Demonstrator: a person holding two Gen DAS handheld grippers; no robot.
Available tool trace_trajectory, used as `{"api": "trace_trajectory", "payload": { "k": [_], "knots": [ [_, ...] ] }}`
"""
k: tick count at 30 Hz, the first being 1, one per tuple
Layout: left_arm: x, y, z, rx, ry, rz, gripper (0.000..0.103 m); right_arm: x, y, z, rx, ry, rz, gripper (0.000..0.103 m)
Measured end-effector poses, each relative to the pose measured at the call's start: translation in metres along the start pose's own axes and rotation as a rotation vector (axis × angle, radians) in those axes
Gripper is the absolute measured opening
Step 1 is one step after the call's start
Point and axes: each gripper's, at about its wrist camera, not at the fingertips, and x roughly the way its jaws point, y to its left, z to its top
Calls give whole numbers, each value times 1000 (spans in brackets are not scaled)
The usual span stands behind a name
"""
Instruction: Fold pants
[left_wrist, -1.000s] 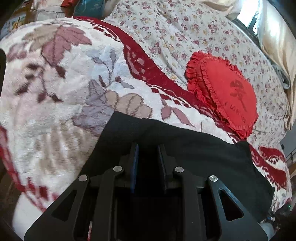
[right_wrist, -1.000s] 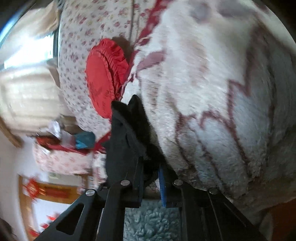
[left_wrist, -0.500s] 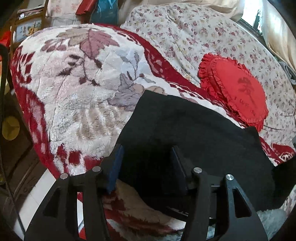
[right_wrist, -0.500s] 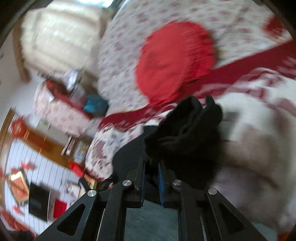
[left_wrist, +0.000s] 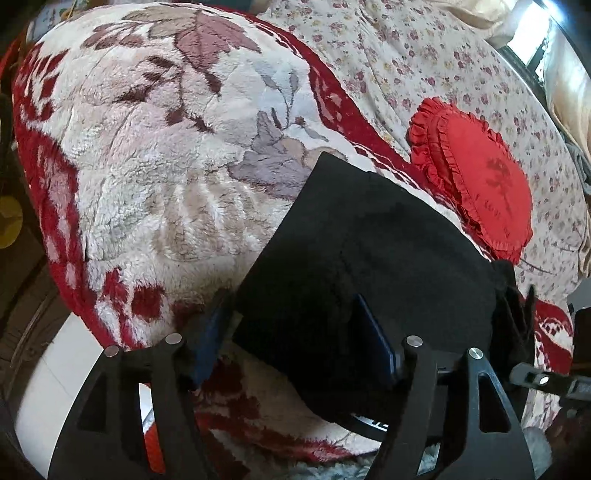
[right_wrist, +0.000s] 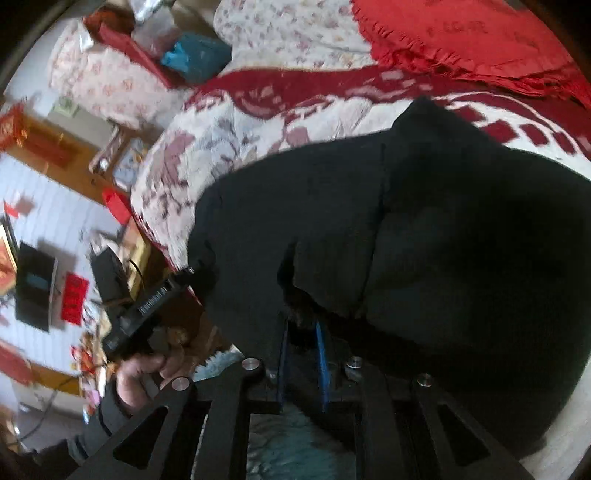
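Observation:
Black pants (left_wrist: 369, 240) lie folded on a fleecy leaf-patterned blanket (left_wrist: 166, 166). My left gripper (left_wrist: 291, 332) hovers over their near left corner. Its jaws are opening, and the cloth edge lies loose between the blue pads (left_wrist: 373, 339), which do not press on it. In the right wrist view the pants (right_wrist: 461, 240) fill the middle and right. My right gripper (right_wrist: 301, 332) pinches a bunched edge of them between its narrow blue pads, though its jaws are starting to open. The left gripper's body (right_wrist: 147, 306) and the hand (right_wrist: 147, 369) holding it show at the left.
A red frilled heart cushion (left_wrist: 480, 184) rests on the flowered sheet (left_wrist: 406, 55) just beyond the pants. The blanket drops off to the floor (left_wrist: 48, 387) at the left. Across the room are a second flowered bed (right_wrist: 103, 74) and floor clutter (right_wrist: 37, 288).
The left jaws spread wide and let go of the pants' corner, and the gripper backed off a little. The right gripper swung and rolled, carrying its bunch of black cloth over the pants.

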Motion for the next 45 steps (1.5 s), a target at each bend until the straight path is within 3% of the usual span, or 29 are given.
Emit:
{"api": "trace_trajectory", "payload": {
  "k": [2,4,6,9,12,13,14,15,16,18,20,23,25,26,28,31,34,35,40,41,43,45],
  "knots": [
    [-14,4,7,-17,-23,21,68,-16,-2,-3,33,-32,49,32],
    [-48,2,16,-35,-151,86,68,-41,-7,-7,44,-88,81,34],
    [-72,-8,25,-20,-231,79,68,-65,-12,-12,45,-156,72,34],
    [-84,-54,34,125,-220,-84,68,-101,-37,-19,75,-271,-20,34],
    [-70,-117,35,332,-89,-357,68,-127,-74,-28,164,-382,-140,34],
    [-60,-141,34,408,-33,-451,68,-133,-87,-31,193,-412,-146,34],
    [-53,-156,33,455,-2,-493,67,-137,-95,-33,210,-433,-137,34],
    [-41,-175,32,513,34,-522,56,-141,-105,-36,231,-457,-115,34],
    [-28,-191,33,555,72,-518,50,-142,-110,-37,249,-471,-94,34],
    [-5,-215,34,610,138,-504,17,-144,-117,-38,276,-499,-54,34],
    [7,-232,29,668,168,-507,9,-146,-117,-38,262,-520,-55,34],
    [25,-238,9,768,191,-410,9,-146,-114,-33,227,-503,-97,34],
    [55,-223,-8,775,249,-279,10,-142,-108,-25,174,-481,-139,33],
    [55,-218,-9,754,217,-306,11,-138,-102,-18,136,-472,-165,28],
    [56,-210,-4,672,238,-323,11,-131,-91,-6,67,-459,-193,24],
    [58,-211,-5,665,241,-317,11,-109,-75,14,-21,-411,-220,23],
    [59,-211,-5,655,238,-317,11,-62,-91,28,2,-237,-317,17],
    [58,-210,-4,649,239,-320,11,-63,-93,24,-11,-293,-296,17],
    [49,-217,-9,688,188,-277,12,-73,-98,19,18,-296,-246,18],
    [45,-217,-9,702,169,-253,18,-83,-96,17,35,-307,-228,18],
    [24,-218,-9,715,83,-128,22,-101,-85,9,13,-349,-200,19],
    [4,-210,-4,658,21,-45,25,-120,-70,-4,-34,-359,-156,20]
  ]
}}
